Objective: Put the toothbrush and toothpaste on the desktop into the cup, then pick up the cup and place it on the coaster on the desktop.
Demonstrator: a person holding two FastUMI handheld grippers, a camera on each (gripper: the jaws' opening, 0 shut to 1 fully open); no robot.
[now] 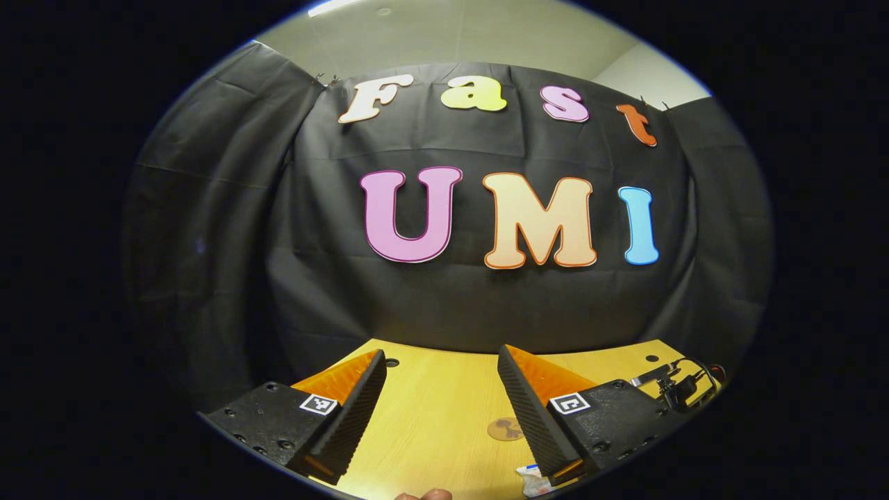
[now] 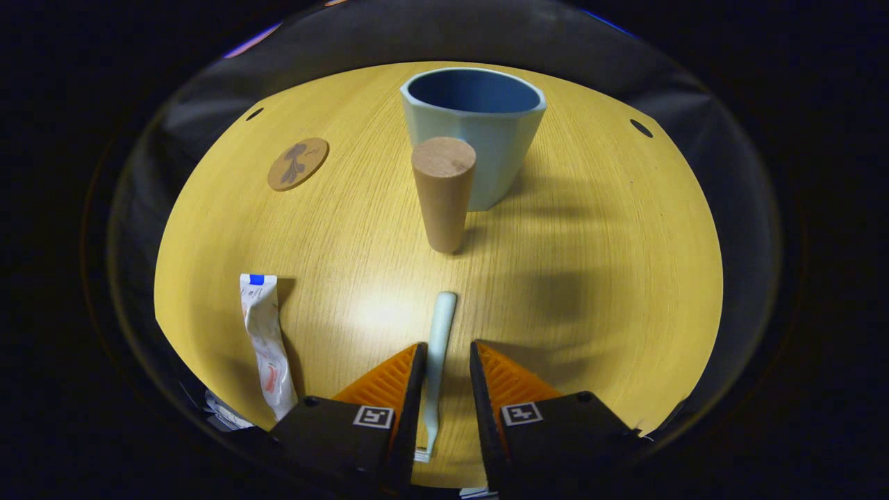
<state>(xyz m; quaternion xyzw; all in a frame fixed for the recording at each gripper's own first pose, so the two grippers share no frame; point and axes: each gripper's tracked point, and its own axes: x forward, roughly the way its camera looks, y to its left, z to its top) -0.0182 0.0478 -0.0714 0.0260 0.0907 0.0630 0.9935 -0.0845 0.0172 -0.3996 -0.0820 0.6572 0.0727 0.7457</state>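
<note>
In the right gripper view, the right gripper [image 2: 444,361] sits low at bottom centre, fingers narrowed around the toothbrush [image 2: 439,347], which lies on the tabletop [image 2: 611,278] between them; whether both press on it I cannot tell. The toothpaste [image 2: 265,344] lies flat at lower left, near the tabletop's front edge. Open wood spreads right of centre. The cup [image 2: 479,132] stands upright at top centre, its inside looking empty, with a wooden cone [image 2: 442,194] just in front. The coaster [image 2: 298,163] lies bare at upper left.

In the left gripper view, the left gripper [image 1: 441,396] hangs wide open over the tabletop's far edge.
</note>
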